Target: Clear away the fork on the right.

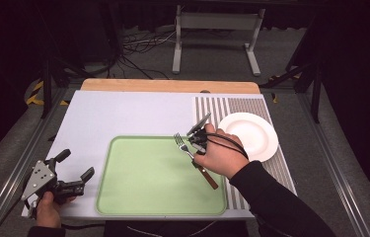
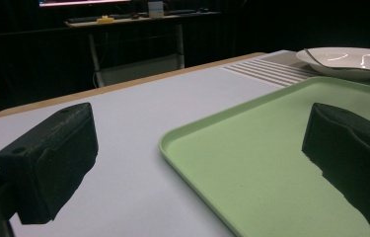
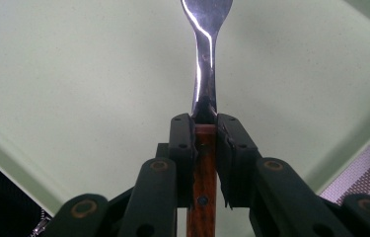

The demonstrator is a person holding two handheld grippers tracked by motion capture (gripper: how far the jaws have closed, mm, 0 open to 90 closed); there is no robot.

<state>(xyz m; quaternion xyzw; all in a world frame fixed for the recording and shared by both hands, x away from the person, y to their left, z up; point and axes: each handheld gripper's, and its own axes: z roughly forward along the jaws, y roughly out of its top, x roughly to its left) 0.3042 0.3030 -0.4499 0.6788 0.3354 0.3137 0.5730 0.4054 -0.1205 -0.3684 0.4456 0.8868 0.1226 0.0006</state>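
A fork [image 1: 188, 151] with a steel head and a brown wooden handle [image 3: 201, 185] hangs over the right part of the pale green tray [image 1: 138, 192]. My right gripper [image 3: 204, 129] is shut on that handle, just below the steel neck [image 3: 203, 74], and the person's hand covers it in the high view. The tines point toward the tray's far edge. My left gripper [image 1: 76, 170] stands open at the table's front left corner, beside the tray's left rim [image 2: 172, 148], with nothing between its black fingers [image 2: 49, 158].
A white plate [image 1: 249, 135] sits on the striped mat [image 1: 232, 106] right of the tray, close to the right hand. The pale table top [image 1: 123, 111] stretches behind the tray. Table legs and cables lie on the floor beyond.
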